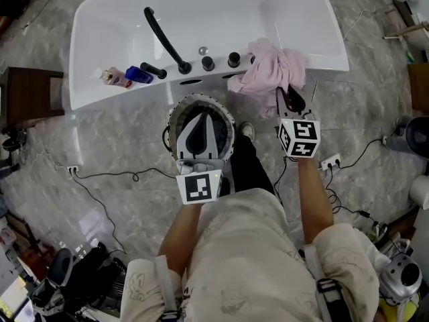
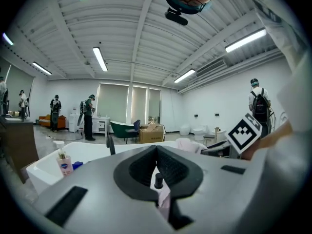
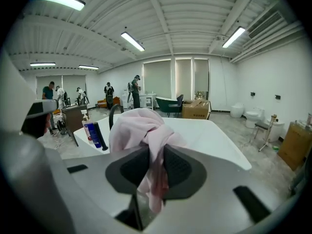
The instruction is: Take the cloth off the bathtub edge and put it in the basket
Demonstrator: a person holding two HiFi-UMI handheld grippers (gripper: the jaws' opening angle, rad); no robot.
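Right gripper view: noted right gripper (image 3: 155, 149) jaws pinching cloth (image 3: 139, 123) at bunched fold; judged soft, light, limp. Left gripper (image 2: 156, 151) jaws pressed together.

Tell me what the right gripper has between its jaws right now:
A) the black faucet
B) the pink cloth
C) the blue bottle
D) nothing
B: in the right gripper view, the right gripper has its jaws closed on a fold of the cloth, which bunches up above them, in front of the tub.
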